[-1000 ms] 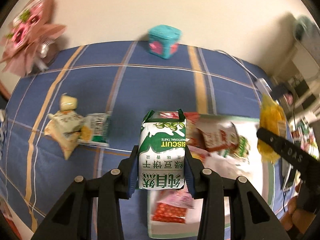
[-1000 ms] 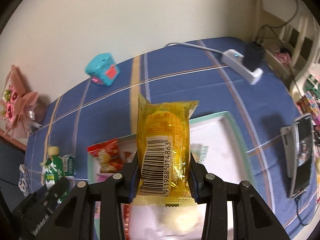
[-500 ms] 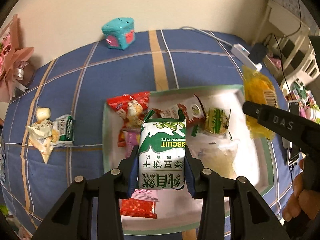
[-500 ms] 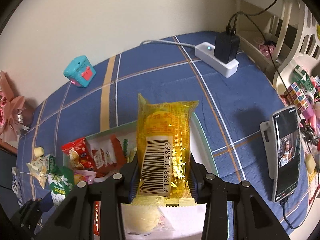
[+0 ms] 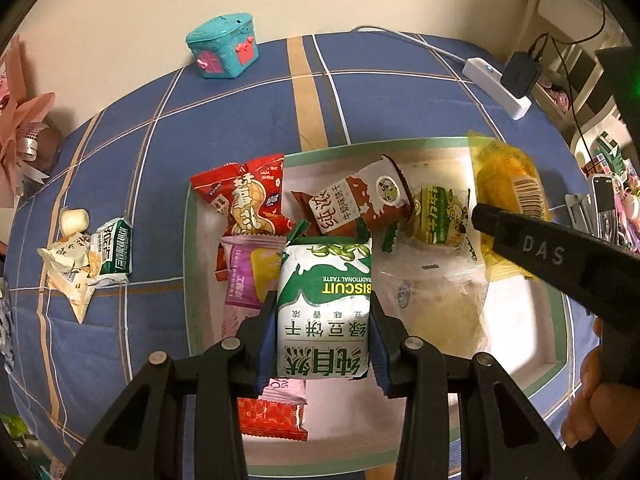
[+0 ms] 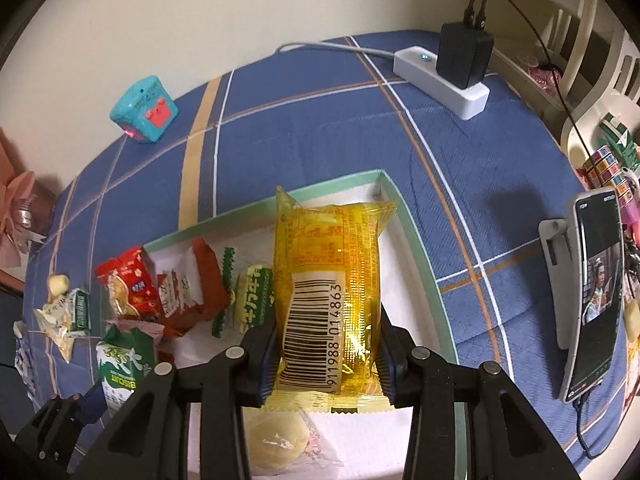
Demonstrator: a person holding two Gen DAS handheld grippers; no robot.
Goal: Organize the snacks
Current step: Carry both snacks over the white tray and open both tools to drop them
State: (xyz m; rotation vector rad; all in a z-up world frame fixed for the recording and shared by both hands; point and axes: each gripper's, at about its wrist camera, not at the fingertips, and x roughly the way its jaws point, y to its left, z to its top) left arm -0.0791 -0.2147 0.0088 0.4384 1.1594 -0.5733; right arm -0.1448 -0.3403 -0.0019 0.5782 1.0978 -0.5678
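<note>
My left gripper [image 5: 323, 350] is shut on a green and white biscuit packet [image 5: 324, 304], held above the white tray [image 5: 192, 280] with a green rim. My right gripper [image 6: 327, 350] is shut on a yellow snack packet [image 6: 328, 280] with a barcode, over the tray's [image 6: 420, 248] right side. From the left wrist view the yellow packet [image 5: 506, 184] and the right gripper's finger [image 5: 540, 240] show at the right. Several snack packets lie in the tray, among them a red one [image 5: 244, 200] and a brown one [image 5: 352, 200].
On the blue checked cloth left of the tray lie a few loose snacks [image 5: 86, 248]. A teal toy box [image 5: 224, 46] stands at the back. A white power strip [image 6: 440, 80] with a black plug sits far right, and a phone on a stand [image 6: 592, 288] at the right edge.
Both grippers have come down toward the tray with their packets still held. The left one has shifted from the tray's left edge to over its middle.
</note>
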